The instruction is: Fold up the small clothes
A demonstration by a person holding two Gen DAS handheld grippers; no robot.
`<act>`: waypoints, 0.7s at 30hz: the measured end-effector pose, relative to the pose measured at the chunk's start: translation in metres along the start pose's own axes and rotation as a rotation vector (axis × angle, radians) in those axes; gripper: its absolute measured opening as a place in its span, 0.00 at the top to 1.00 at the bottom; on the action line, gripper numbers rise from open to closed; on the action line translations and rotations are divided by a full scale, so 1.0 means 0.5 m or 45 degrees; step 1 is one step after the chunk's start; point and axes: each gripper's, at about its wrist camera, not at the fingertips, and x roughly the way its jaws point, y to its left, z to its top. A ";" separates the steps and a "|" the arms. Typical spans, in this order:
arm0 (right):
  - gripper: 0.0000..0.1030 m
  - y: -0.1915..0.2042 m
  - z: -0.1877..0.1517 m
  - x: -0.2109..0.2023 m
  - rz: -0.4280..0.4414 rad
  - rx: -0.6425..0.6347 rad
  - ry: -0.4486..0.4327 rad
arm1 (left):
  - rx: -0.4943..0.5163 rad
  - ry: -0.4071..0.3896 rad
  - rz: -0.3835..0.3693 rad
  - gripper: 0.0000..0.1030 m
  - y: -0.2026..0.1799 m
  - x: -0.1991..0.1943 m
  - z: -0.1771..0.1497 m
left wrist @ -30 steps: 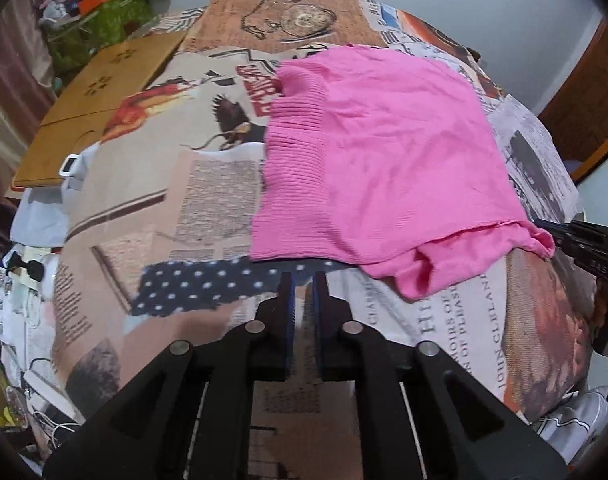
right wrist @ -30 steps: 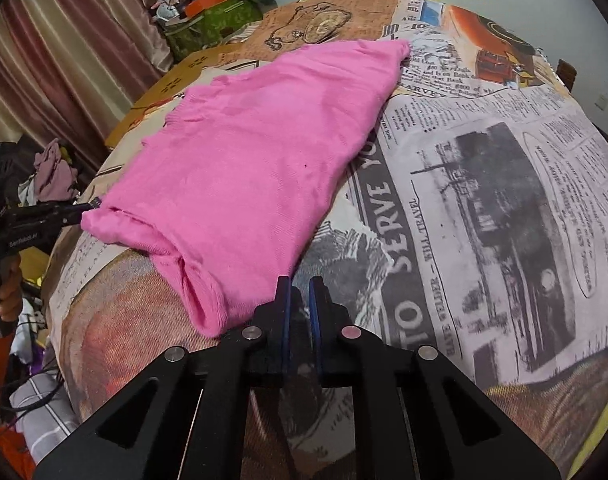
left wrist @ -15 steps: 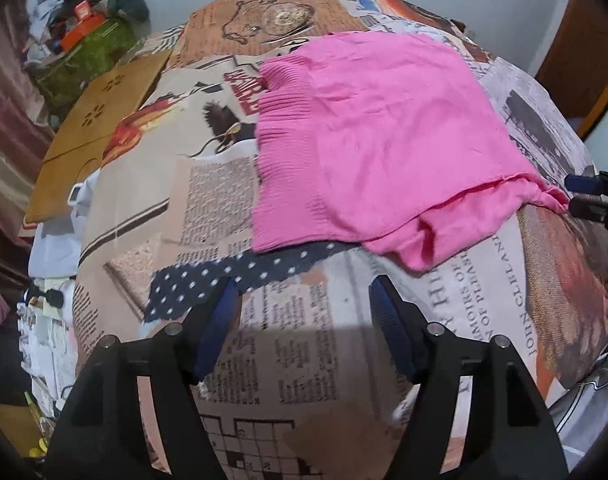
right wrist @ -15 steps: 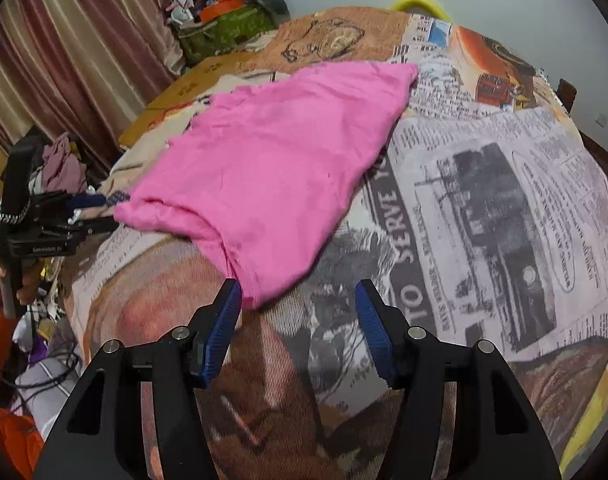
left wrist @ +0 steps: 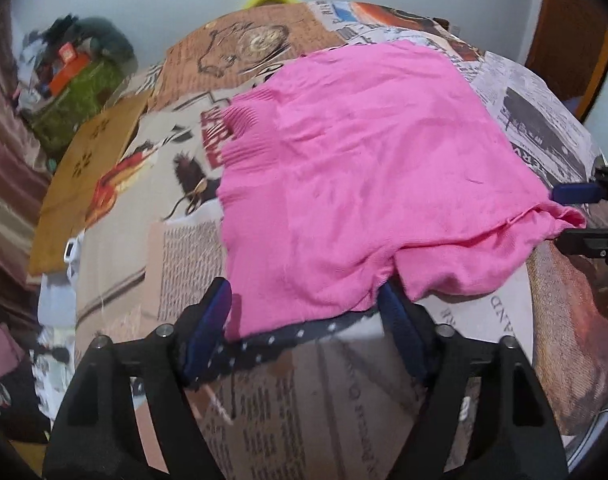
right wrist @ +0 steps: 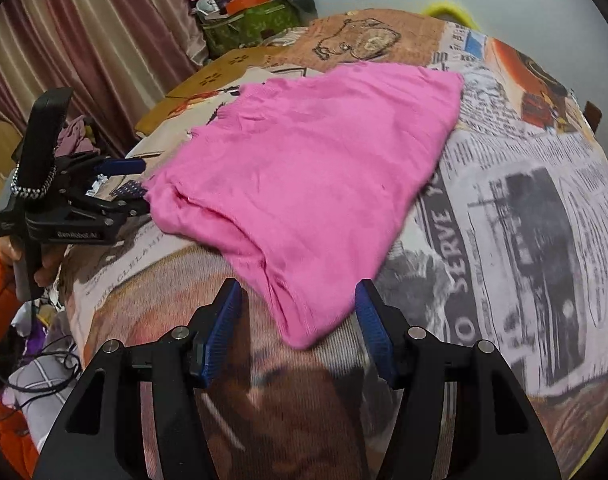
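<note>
A pink knit garment lies flat on a newspaper-print bedcover. Its near edge sits between the spread, empty jaws of both the left gripper and the right gripper, one at each near corner.

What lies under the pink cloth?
The pink cloth lies on a newspaper-print cover. A dark dotted strip shows at its near edge. What is under its middle is covered.

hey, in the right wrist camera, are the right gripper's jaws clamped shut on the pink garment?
No, the right gripper has its jaws spread wide, with the pink garment corner lying loose between them.
</note>
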 end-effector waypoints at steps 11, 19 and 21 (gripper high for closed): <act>0.90 0.001 0.009 0.014 0.013 -0.011 -0.001 | 0.034 -0.018 -0.012 0.85 -0.028 0.011 0.016; 0.92 0.005 0.022 -0.008 -0.009 -0.026 -0.077 | -0.043 -0.106 -0.033 0.87 -0.002 -0.036 0.051; 0.92 0.001 0.032 -0.018 -0.013 -0.018 -0.109 | -0.055 -0.138 -0.036 0.87 0.004 -0.050 0.068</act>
